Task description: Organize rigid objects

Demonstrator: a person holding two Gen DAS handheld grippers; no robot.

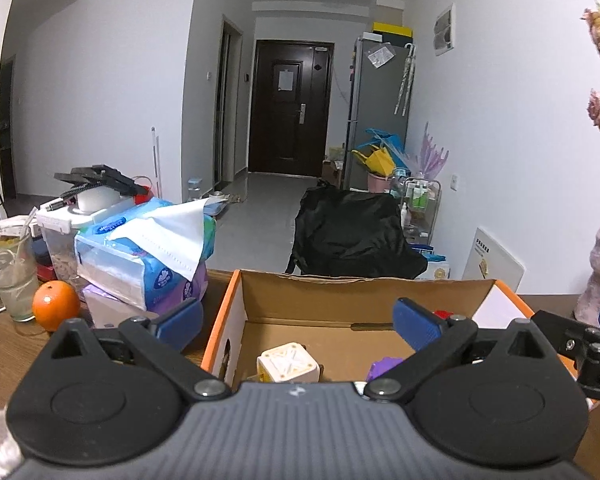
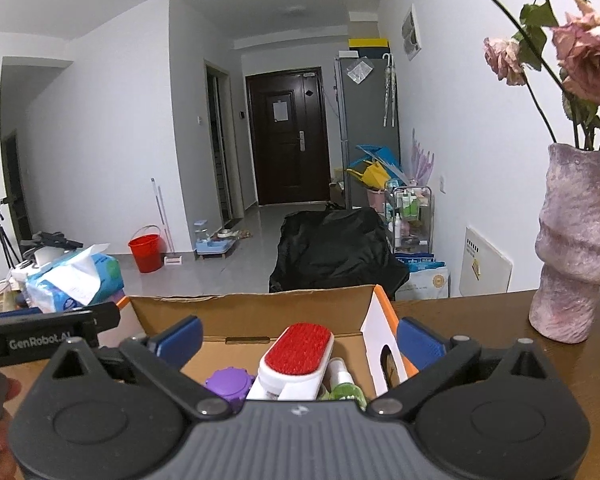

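Cardboard with an orange rim, the open box (image 1: 260,300) sits on the brown wooden counter (image 1: 4,344) and serves as the landmark here: both tools hover just above its near edge, looking in. The left tool (image 1: 298,326) has its blue pads spread wide with nothing between them, and the right tool (image 2: 298,338) stands the same way, wide apart and empty. Inside the box, toward its right side, lies a white lint brush (image 2: 296,354) with a red face; just right of it a green spray bottle (image 2: 344,386), and just left of it a purple lidded piece (image 2: 228,386). Toward the box's left side rests a cream cube (image 1: 288,364). Left of the box, on the counter, are tissue packs (image 1: 144,256), an orange (image 1: 55,306) and a glass (image 1: 10,272); right of the box stands a pink vase (image 2: 576,248) with dried roses. By my reading, the rigid items are already gathered in the box and this is the pause after a release, with both tools free. The next move would call for picking any remaining hard item, perhaps something left of the box, and approaching it clear of the soft tissue packs and the glass; whether anything remains to sort I cannot tell.
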